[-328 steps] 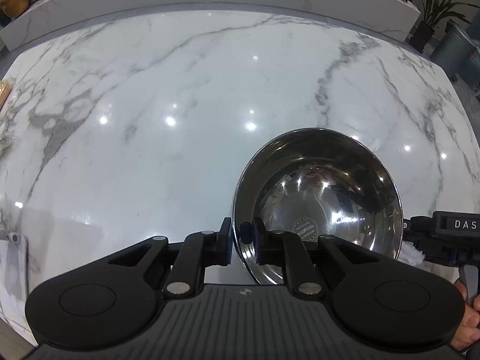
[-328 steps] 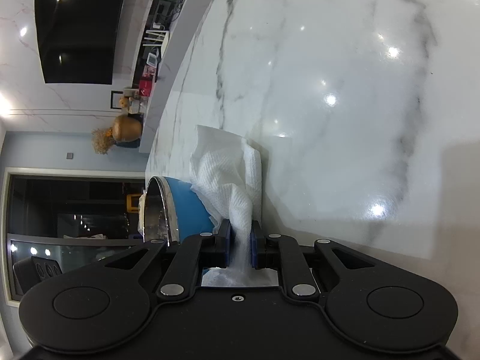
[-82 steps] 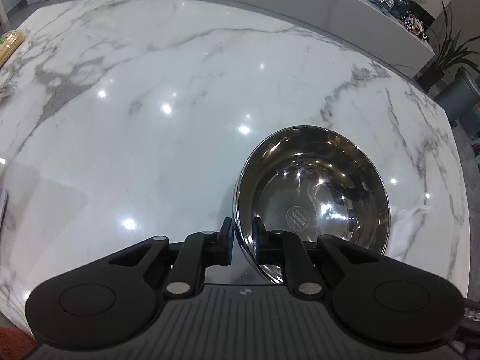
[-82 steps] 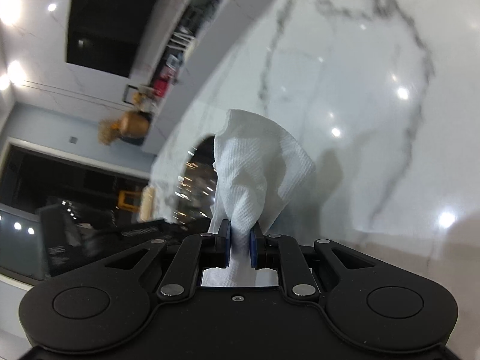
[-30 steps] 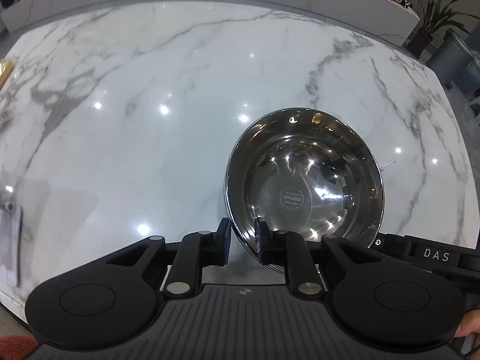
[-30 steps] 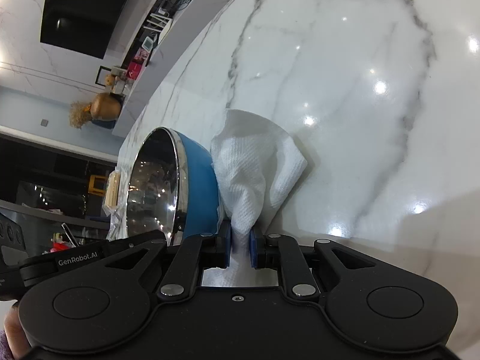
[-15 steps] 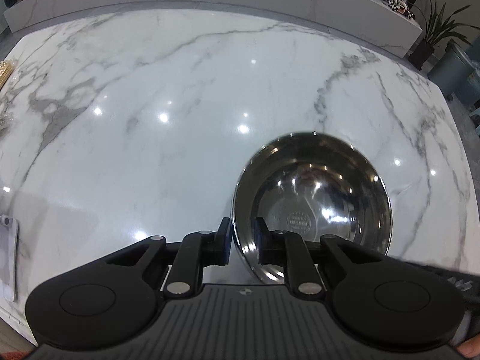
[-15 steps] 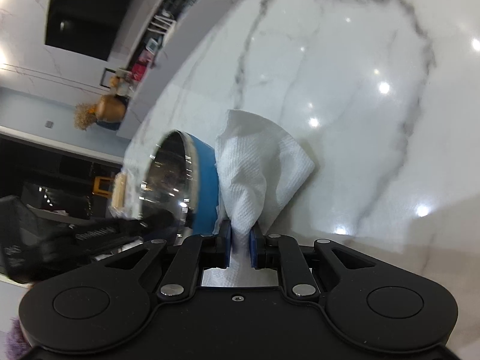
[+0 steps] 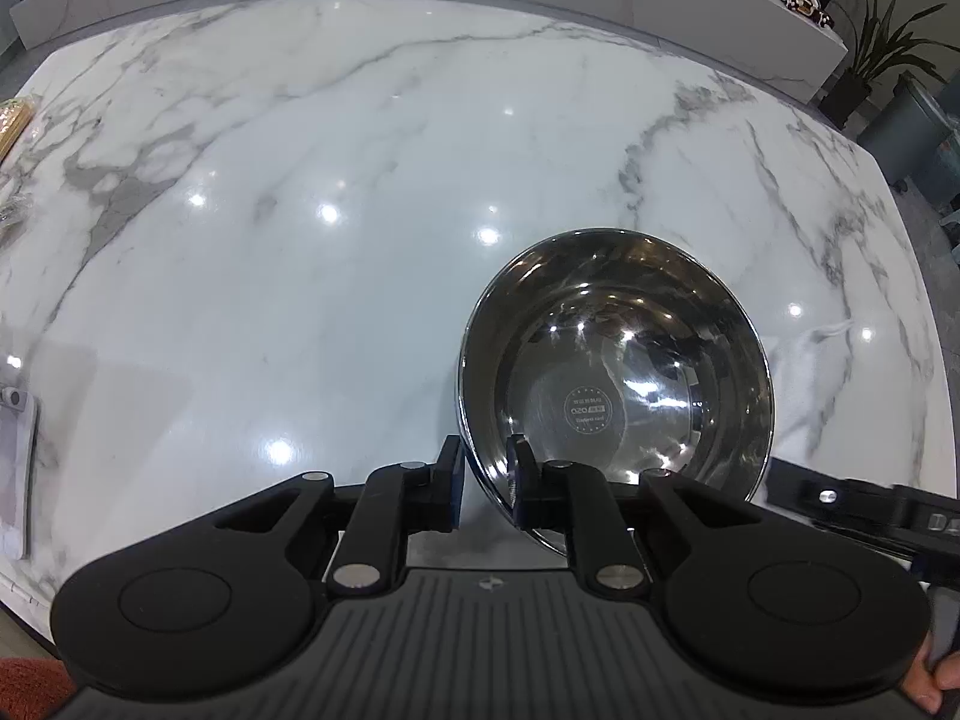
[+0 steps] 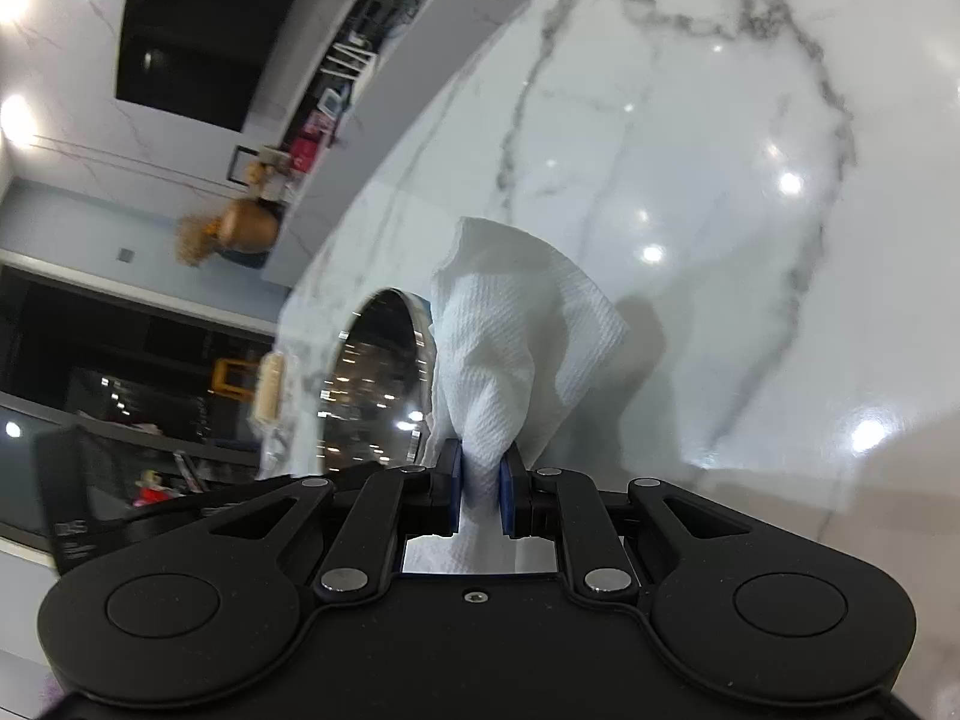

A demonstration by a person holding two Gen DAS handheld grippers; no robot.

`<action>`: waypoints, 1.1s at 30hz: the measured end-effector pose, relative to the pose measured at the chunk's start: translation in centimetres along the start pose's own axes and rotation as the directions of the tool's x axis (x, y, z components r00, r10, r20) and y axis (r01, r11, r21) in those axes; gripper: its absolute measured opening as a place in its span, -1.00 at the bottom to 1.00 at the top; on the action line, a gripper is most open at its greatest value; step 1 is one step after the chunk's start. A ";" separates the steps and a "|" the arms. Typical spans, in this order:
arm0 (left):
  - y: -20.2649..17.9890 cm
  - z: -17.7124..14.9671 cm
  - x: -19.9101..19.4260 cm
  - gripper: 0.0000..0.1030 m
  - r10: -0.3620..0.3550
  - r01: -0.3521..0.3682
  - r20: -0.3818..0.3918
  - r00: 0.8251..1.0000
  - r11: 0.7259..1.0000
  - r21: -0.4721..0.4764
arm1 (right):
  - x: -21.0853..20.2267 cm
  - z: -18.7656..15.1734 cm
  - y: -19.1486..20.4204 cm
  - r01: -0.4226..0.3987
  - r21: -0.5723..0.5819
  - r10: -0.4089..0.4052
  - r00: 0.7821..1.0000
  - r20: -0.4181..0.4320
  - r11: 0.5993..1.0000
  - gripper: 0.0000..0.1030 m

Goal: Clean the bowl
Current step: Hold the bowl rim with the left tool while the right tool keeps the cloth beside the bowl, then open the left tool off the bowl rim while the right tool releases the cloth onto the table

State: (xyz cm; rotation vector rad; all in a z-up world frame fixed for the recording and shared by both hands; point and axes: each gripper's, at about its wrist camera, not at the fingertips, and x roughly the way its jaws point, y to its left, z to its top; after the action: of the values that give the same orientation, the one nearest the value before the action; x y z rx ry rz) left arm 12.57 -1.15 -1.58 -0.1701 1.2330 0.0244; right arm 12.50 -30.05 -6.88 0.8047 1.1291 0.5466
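Marble countertop (image 9: 336, 276): white with grey veins, glossy, carrying the whole scene.
Left gripper (image 9: 485, 480): closed down on the near rim of the bowl, one finger outside the wall and one inside.
Bowl (image 9: 618, 384): stainless steel, mirror-bright inside with a round stamp at its bottom; it sits on the right part of the countertop, and a sliver of blue outer wall shows in the right wrist view.
Right gripper (image 10: 480, 483): nearly closed, its blue pads pinching a bunched white paper towel (image 10: 510, 336).
Paper towel: fans out ahead of the fingers, just beside the bowl's outer wall; whether they touch I cannot tell.
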 end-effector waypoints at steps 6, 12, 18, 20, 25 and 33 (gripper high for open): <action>-0.1 -0.1 0.0 -0.73 0.002 -0.002 0.015 1.000 1.000 -0.001 | 2.2 -0.1 -0.6 0.055 0.015 -0.055 0.998 -0.030 0.998 -0.76; 0.2 0.0 0.0 -0.73 -0.006 0.007 0.029 1.000 1.000 -0.012 | 2.2 -0.1 -0.6 0.056 0.020 -0.055 0.998 -0.030 0.998 -0.76; 0.3 0.2 -0.6 -0.72 -0.010 0.010 0.073 0.997 1.000 -0.003 | -0.1 0.1 0.1 0.049 -0.023 -0.048 0.998 0.034 0.999 -0.75; 0.4 0.2 -0.8 -0.70 -0.017 0.017 0.078 0.997 1.000 -0.004 | -1.5 0.2 1.0 0.111 -0.084 -0.103 0.990 0.097 0.990 -0.75; 0.5 0.3 -1.1 -0.53 -0.042 0.041 0.089 0.995 0.999 0.003 | -2.3 -0.1 3.1 0.320 -0.238 -0.275 0.940 0.202 0.917 -0.75; 0.7 0.1 -1.8 -0.29 -0.094 0.093 0.114 0.989 0.996 0.015 | -0.4 -1.1 4.0 0.482 -0.363 -0.423 0.875 0.234 0.797 -0.75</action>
State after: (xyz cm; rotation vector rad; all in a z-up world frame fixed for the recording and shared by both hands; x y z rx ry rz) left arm 12.01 -0.28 0.09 -0.2152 1.1089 -0.0526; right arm 11.35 -27.63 -3.71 0.1806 0.9822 0.2957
